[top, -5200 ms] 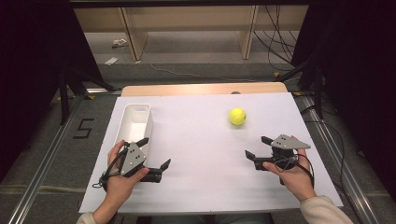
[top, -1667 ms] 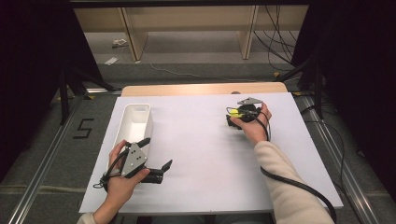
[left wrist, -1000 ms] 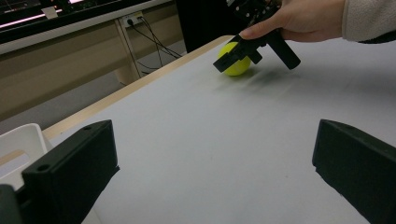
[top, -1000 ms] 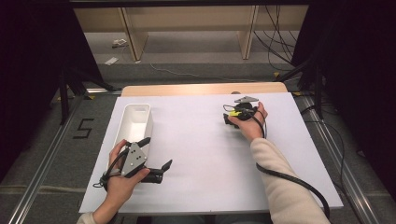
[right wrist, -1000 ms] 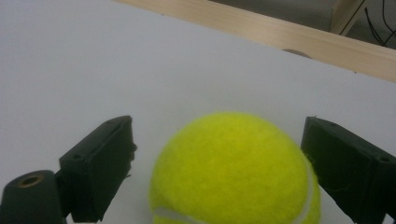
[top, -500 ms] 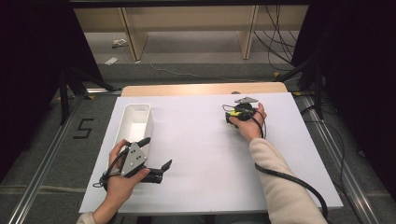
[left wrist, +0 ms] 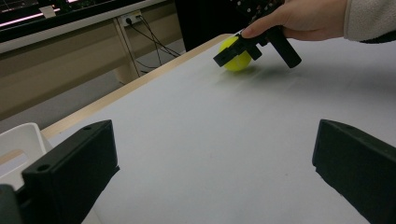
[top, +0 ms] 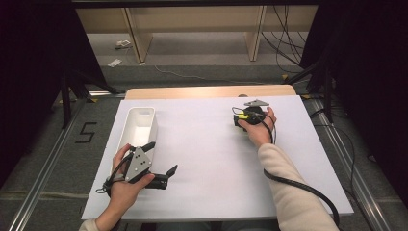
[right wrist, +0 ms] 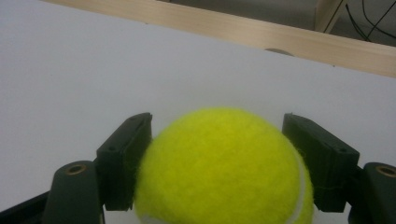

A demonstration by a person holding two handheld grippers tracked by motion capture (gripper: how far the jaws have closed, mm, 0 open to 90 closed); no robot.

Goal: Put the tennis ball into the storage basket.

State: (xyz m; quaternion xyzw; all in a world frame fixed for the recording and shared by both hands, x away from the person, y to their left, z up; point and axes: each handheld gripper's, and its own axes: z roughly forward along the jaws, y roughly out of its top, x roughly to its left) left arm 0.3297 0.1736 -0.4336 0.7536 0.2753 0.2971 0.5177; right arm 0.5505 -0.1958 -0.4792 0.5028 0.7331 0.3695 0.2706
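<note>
Between the two black jaws of my right gripper point(right wrist: 217, 154) sits a yellow tennis ball point(right wrist: 224, 168). The left jaw's pad presses the felt; the right jaw stands at the ball's edge, but blur there keeps me from confirming contact. I record the jaws as closed around the ball, resting on the white table surface point(right wrist: 70, 70). The ball's lower part is cut off by the bottom of the right gripper view, so I cannot tell whether it touches the table from that angle.

From the high view, the right gripper point(top: 245, 117) lies toward the far right of the table, and the right hand point(top: 257, 129) covers most of it; the ball shows there as a small yellow patch point(top: 247, 116). The left gripper view shows the ball point(left wrist: 236, 56) on the table, partly hidden behind one black jaw, with the hand point(left wrist: 299, 18) above it and cut off by the top edge.

My left gripper point(left wrist: 215, 172) stands with its jaws wide apart and nothing between them. In the high view it point(top: 161, 161) rests near the front left of the table, held in the left hand point(top: 122, 180). A white rectangular bin point(top: 139, 126) sits just beyond it; its interior is hard to make out. The wooden table edge point(right wrist: 280, 37) runs along the far side.
</note>
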